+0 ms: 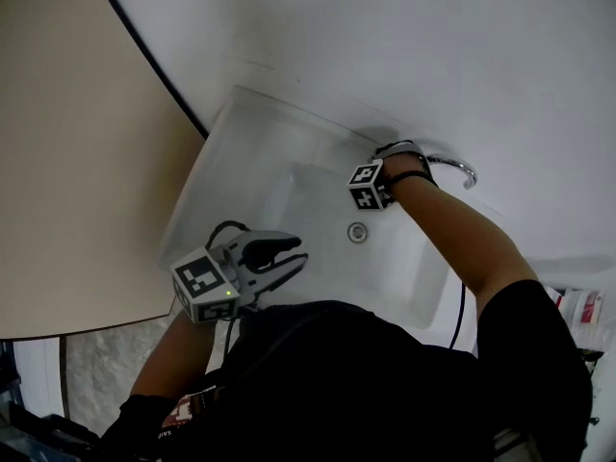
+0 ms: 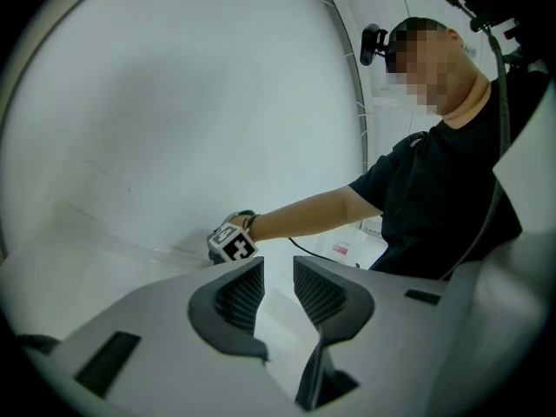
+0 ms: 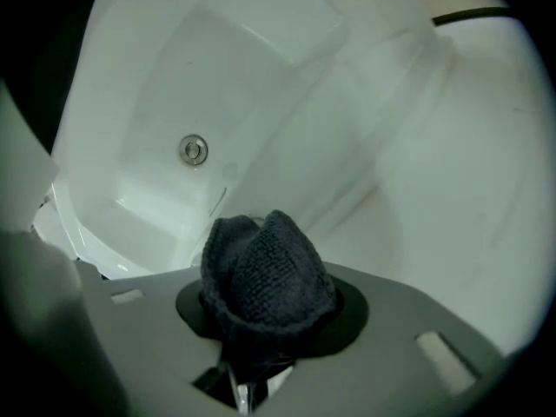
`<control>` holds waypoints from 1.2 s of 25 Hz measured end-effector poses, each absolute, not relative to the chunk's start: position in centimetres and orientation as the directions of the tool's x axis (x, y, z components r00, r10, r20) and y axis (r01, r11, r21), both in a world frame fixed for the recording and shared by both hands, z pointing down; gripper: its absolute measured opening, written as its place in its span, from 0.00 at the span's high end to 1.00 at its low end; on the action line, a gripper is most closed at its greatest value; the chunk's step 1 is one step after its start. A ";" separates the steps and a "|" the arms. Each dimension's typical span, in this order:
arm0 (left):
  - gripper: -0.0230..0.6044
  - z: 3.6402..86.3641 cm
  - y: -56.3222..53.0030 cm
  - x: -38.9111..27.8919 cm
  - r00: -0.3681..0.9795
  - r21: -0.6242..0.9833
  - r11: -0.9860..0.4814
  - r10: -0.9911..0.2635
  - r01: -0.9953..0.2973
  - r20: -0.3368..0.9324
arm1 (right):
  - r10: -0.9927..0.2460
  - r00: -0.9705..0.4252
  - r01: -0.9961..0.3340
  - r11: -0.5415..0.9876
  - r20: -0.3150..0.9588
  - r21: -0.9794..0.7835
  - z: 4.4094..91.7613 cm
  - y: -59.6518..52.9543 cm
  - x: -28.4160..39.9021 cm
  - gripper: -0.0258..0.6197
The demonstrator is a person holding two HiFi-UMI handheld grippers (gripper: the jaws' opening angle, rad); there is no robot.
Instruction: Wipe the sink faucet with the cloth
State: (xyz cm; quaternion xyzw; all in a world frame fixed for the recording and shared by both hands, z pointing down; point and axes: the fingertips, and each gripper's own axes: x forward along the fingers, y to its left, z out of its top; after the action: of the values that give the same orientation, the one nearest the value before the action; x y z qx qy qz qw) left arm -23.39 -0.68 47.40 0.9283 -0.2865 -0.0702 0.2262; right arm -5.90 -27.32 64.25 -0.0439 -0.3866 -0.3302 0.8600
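The white sink (image 1: 250,176) fills the middle of the head view, and its chrome faucet (image 1: 456,166) curves at the back rim. My right gripper (image 1: 393,158) is at the rim just left of the faucet, its marker cube (image 1: 367,186) facing up. In the right gripper view a dark knitted cloth (image 3: 265,272) is bunched between the jaws, above the basin (image 3: 156,94). My left gripper (image 1: 281,256) hovers over the sink's near left part. Its pads (image 2: 241,295) stand a narrow gap apart with nothing between them.
A round drain (image 1: 358,231) lies in the basin floor. A beige surface (image 1: 77,162) borders the sink on the left. A white pack with red print (image 1: 582,306) lies at the right edge, and a black cable (image 1: 462,306) hangs by my right arm.
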 end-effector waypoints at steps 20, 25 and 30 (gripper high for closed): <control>0.80 42.7 -1.8 -17.9 0.842 0.448 -0.739 -0.537 -0.504 0.062 | -0.568 -0.481 -0.658 0.738 0.668 0.153 46.4 -15.9 9.7 0.75; 0.80 40.5 -3.8 -15.3 0.828 0.468 -0.726 -0.561 -0.503 0.020 | -0.512 -0.800 -0.595 0.614 0.312 -0.518 47.8 -7.3 10.5 0.75; 0.92 38.9 -5.0 -12.4 0.809 0.424 -0.732 -0.588 -0.534 0.003 | -0.554 -0.829 -0.477 0.636 0.071 -0.606 43.7 -3.3 11.1 0.75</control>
State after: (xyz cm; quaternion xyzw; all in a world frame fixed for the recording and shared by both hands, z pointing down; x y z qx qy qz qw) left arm -12.38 -5.05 38.88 0.9282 -0.3022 -0.0659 0.2067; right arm 11.06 -3.32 43.71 0.2856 -0.9025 0.3166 -0.0608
